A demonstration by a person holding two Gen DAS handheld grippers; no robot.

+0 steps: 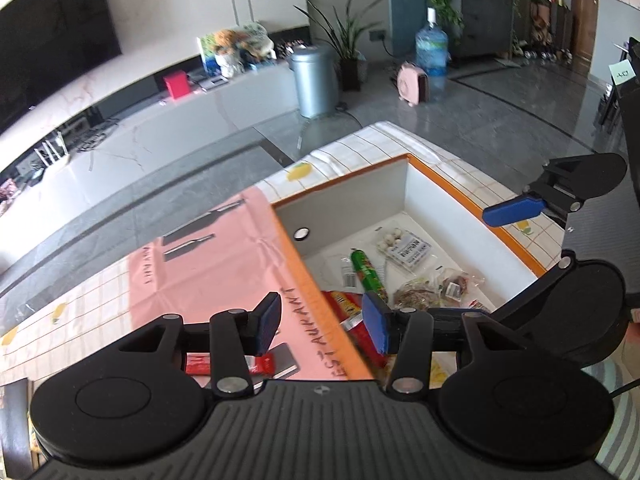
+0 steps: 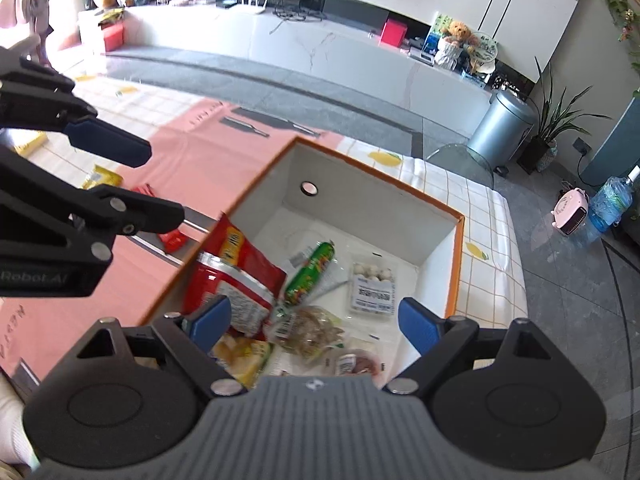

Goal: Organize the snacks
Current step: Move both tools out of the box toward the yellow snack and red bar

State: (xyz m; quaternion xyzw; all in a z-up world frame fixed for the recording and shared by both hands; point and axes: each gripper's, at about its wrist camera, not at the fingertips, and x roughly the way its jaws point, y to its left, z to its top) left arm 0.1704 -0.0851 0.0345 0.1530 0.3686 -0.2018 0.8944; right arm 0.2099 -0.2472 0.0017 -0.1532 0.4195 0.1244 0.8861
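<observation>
An orange-rimmed white box [image 1: 424,184] [image 2: 440,236] stands on the table and holds several snacks: a green tube [image 1: 367,272] [image 2: 310,272], a clear pack of white balls [image 1: 404,246] [image 2: 370,284], a red bag [image 2: 234,276] leaning on the left wall, a bag of nuts [image 2: 316,330] and a yellow packet [image 2: 244,356]. My left gripper [image 1: 322,322] is open and empty over the box's near-left rim. My right gripper [image 2: 310,322] is open and empty above the box's near side. A small red packet [image 1: 262,362] [image 2: 172,238] lies on the pink mat.
A pink placemat [image 1: 208,264] [image 2: 192,160] covers the checked tablecloth left of the box. A yellow packet [image 2: 104,178] lies further left. The table edge drops to a grey floor beyond. A metal bin [image 1: 314,80] and water jug [image 1: 431,50] stand far off.
</observation>
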